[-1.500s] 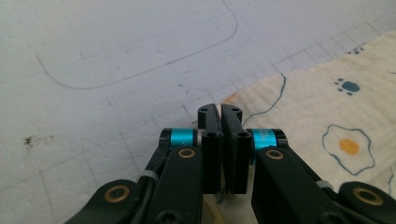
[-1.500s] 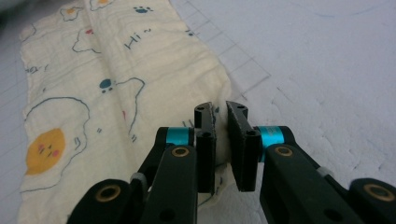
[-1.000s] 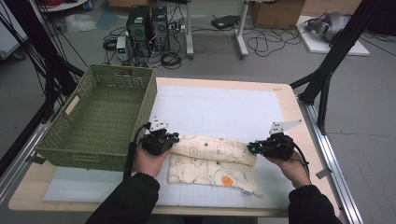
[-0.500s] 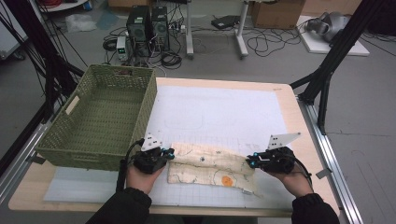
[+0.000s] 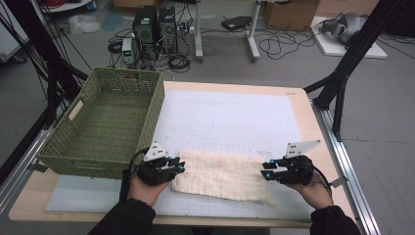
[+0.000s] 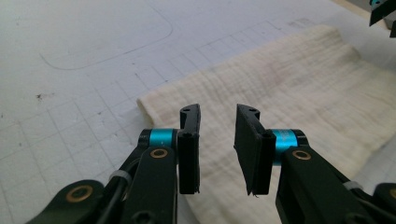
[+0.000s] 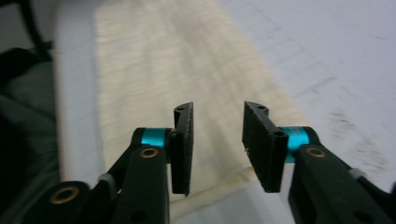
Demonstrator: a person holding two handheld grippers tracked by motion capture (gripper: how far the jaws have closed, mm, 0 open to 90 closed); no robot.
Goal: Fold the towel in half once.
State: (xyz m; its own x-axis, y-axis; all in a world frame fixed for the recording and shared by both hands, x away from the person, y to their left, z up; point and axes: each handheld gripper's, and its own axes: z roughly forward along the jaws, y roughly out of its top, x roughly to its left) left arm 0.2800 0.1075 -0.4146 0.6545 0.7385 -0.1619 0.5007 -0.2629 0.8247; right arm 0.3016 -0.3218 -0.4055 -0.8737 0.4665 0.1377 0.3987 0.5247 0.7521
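Cream folded cloth (image 5: 222,175), one piece without legible writing, lies along the worktop's (image 5: 293,100) near edge. One green wicker basket (image 5: 105,122) occupies the left edge. Left gripper (image 5: 180,167) and right gripper (image 5: 265,174) flank the cloth, jaws just opened, released, gripping nothing.

Green basket (image 5: 105,122) walls the left; white mat (image 5: 230,117) beyond lies open.

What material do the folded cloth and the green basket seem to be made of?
Folded cloth: probably soft cotton gauze, cream and matte; the left gripper view shows a fine crinkled weave.
Green basket: woven wicker or plastic strands, olive and dull; its walls show an open lattice. Which one I cannot tell.
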